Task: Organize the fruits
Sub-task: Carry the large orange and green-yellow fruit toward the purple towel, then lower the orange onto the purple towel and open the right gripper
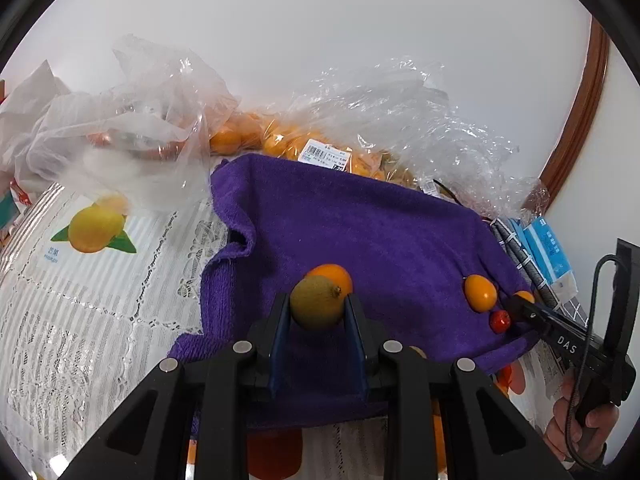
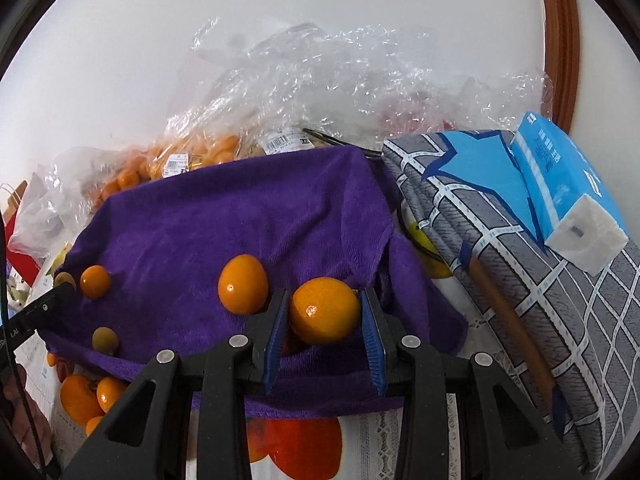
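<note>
A purple towel lies on the table; it also shows in the right wrist view. My left gripper is shut on a brownish-green round fruit, just above the towel, with an orange kumquat right behind it. My right gripper is shut on an orange kumquat over the towel's right part. Another kumquat lies to its left, a smaller one further left, and a green fruit near the towel's front edge. A small red fruit lies by the right gripper's tip.
Clear plastic bags with several kumquats stand behind the towel. An empty-looking bag lies at the left. A grey checked cushion with a blue tissue pack lies at the right. The tablecloth has fruit prints.
</note>
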